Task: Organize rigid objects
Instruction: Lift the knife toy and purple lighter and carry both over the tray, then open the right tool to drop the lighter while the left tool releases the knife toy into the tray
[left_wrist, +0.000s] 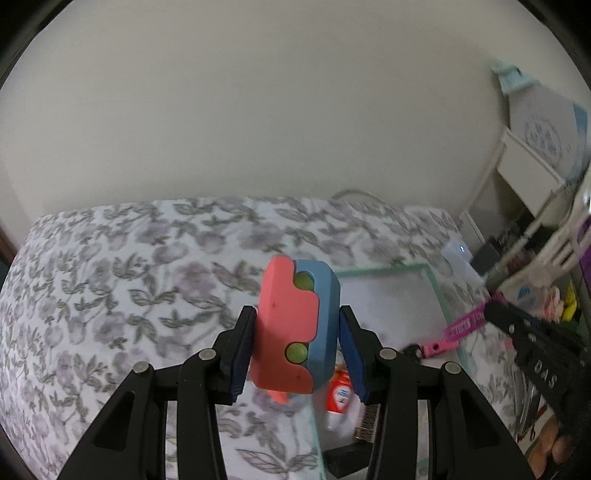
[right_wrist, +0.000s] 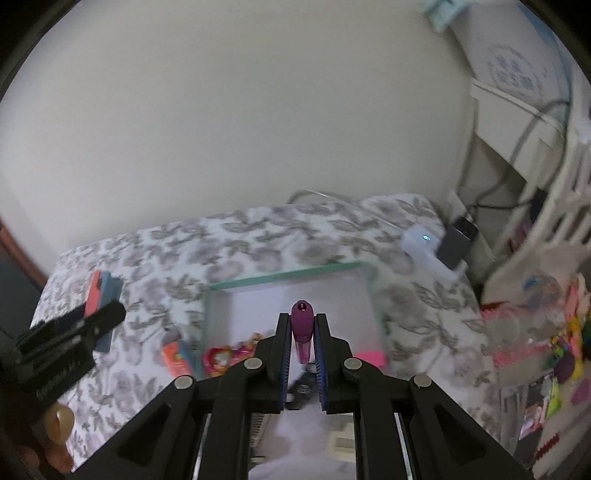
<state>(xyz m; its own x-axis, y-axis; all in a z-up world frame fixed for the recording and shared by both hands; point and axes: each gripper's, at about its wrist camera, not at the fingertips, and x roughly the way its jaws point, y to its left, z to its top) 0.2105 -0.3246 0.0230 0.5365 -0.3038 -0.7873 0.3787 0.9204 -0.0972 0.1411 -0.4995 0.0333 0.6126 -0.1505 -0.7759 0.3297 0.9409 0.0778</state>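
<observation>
1. Coral-and-blue block (left_wrist: 295, 328) is riding aloft in the left gripper (left_wrist: 297, 345), jaws clamping its sides, over the floral bed (left_wrist: 110, 288).
2. Purple pen (right_wrist: 303, 328) is standing upright in the right gripper (right_wrist: 302, 354), jaws pinching it narrowly, above the green-rimmed tray (right_wrist: 288, 275).
3. Carrying step, judged: next, each item needs lowering into the tray at 12 o'clock.
4. Count: one block, one pen, one tray; several blurred trinkets, uncountable.
</observation>
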